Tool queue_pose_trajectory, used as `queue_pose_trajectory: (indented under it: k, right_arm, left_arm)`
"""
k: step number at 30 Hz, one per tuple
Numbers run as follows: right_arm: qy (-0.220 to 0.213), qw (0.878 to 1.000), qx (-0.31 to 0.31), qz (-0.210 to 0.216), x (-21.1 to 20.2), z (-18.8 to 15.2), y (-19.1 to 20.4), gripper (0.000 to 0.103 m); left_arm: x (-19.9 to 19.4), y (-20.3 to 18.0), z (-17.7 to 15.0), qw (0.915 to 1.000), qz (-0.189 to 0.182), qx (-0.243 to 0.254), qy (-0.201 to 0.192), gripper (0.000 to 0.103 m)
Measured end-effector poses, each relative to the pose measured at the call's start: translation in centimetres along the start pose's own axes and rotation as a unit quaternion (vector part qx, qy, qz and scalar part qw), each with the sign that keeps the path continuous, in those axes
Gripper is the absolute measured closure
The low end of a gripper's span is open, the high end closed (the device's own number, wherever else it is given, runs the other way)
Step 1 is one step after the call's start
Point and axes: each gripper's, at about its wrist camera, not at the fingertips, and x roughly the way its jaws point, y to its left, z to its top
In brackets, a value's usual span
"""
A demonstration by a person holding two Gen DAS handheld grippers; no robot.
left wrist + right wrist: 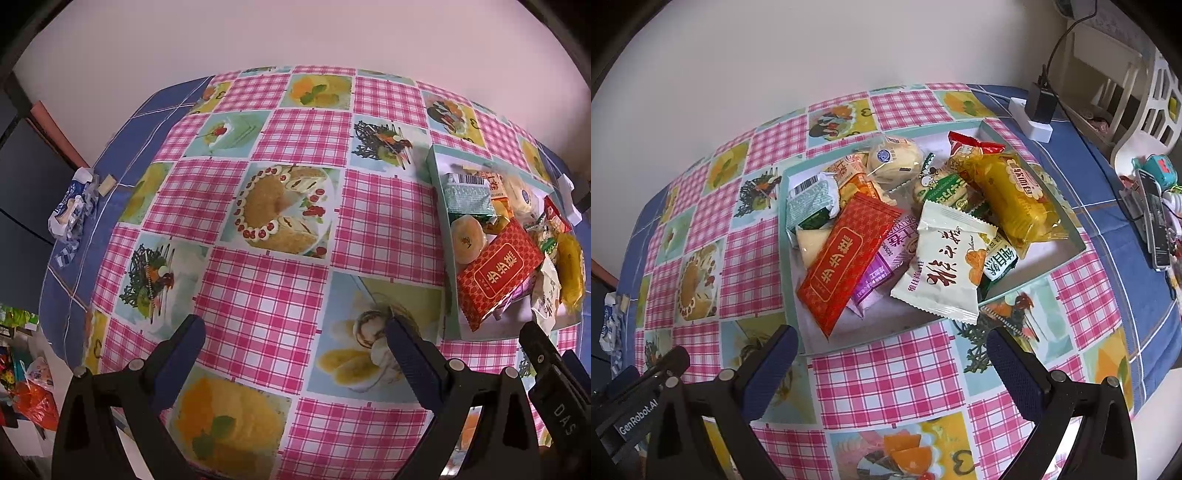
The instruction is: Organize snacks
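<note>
Left gripper [295, 328] and right gripper [892, 339] both spread wide, grasping nothing, above checked tablecloth [258, 295]; snack packets heaped in shallow box [997, 291].

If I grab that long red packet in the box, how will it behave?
The red packet looks like glossy film, so probably slippery. It lies propped across other snacks, so likely light and apt to flex or slide. It is flat, so rolling is unlikely.

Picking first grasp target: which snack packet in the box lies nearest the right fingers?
The red packet with the gold label: its lower corner reaches the box's front edge, closest to the open right gripper.
</note>
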Motion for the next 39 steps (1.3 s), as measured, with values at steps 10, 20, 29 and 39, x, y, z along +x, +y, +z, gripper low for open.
queue_pose_trajectory:
  k: [10,20,29,39]
  right_arm:
    - [-0.001,1.000,-0.001,-0.001,-0.03,0.03,0.16,0.000]
    - [0.002,1.000,-0.001,-0.001,0.07,-0.03,0.17,0.000]
    - [0.004,1.000,-0.002,0.000,0.19,-0.07,0.24,0.000]
    - [0.005,1.000,-0.003,-0.001,0.22,-0.05,0.26,0.000]
  left_arm:
    - [-0.15,-0.11,0.13,0.9999,0.010,0.004,-0.001,0.005]
    - [0.01,-0.17,0.18,1.0000,0.007,0.004,0.004,0.005]
    - [0.20,-0.06,0.16,0.9999,0.008,0.002,0.009,0.005]
    - [0.23,-0.03,0.15,0.9999,0.005,0.001,0.013,0.005]
